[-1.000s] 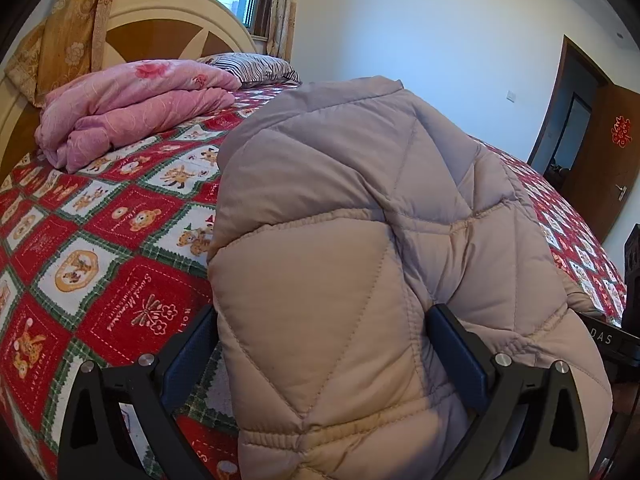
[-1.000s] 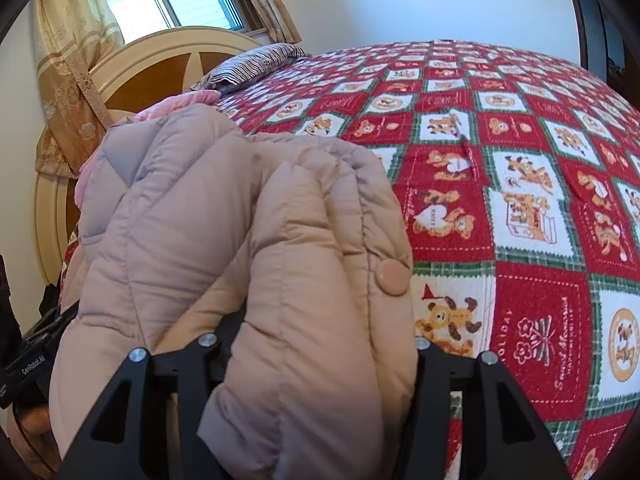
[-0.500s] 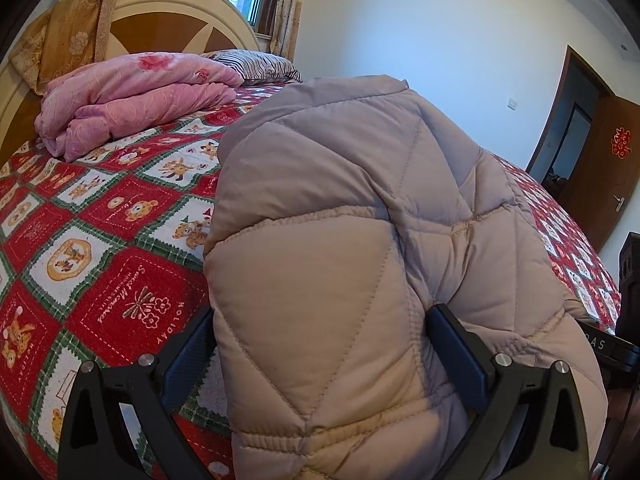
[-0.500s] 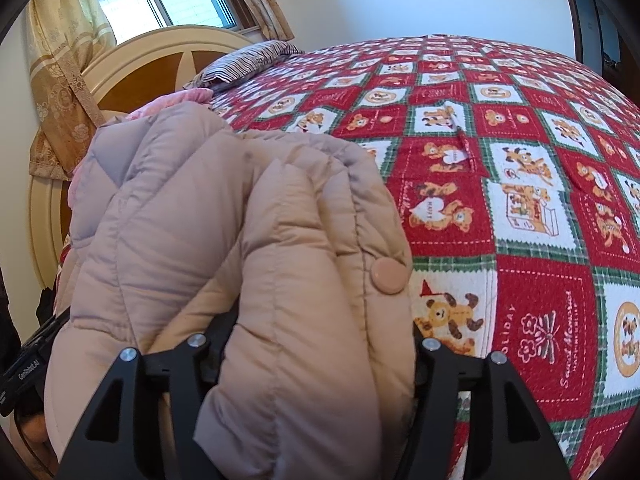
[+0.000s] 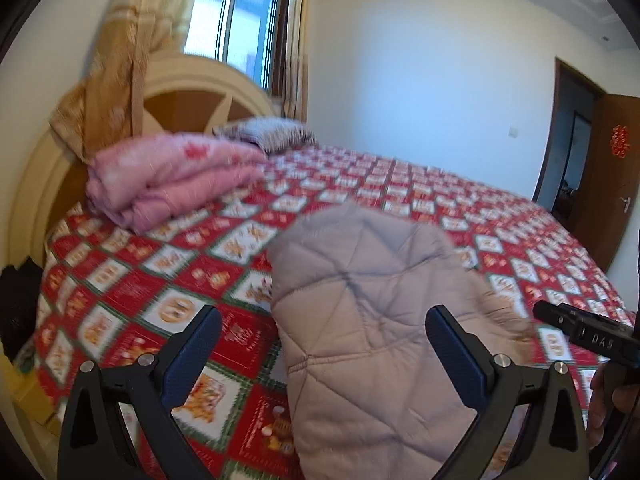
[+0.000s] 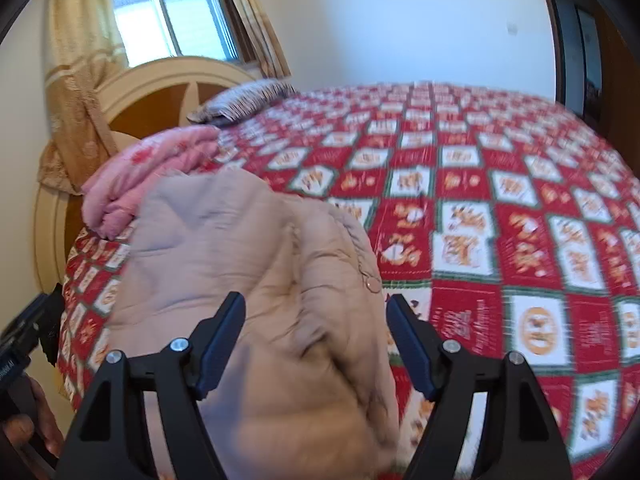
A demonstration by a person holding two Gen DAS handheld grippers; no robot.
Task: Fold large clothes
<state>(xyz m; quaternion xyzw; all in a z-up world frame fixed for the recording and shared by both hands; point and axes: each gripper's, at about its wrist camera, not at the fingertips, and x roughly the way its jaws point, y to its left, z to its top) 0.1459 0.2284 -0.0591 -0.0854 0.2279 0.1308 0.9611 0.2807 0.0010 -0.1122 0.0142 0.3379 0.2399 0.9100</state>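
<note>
With the jacket (image 5: 372, 344) lying folded on the bed (image 5: 500, 216) near its front edge, I judge the step in hand to be the release, and doing it well means drawing both tools straight back and up so no pad drags the top layer and spoils the fold.

In the left wrist view my left hand-held gripper (image 5: 324, 336) stands wide: its left blue pad sits over bare bedspread, well clear of the cloth, and the right pad lies at the jacket's right side, though blur keeps me from telling whether it touches. The jacket fills the lower centre of that frame. A pink quilt (image 5: 168, 180) lies at the middle left, near the headboard (image 5: 188, 88), away from my work.

In the right wrist view my right hand-held gripper (image 6: 316, 320) is opening, its jaws parting with the jacket's bulge between them; the right pad is off the cloth, the left pad just beside it. The jacket sits lower left of centre there. Both tools tilt downward at the bed, one on each side of the bundle.
</note>
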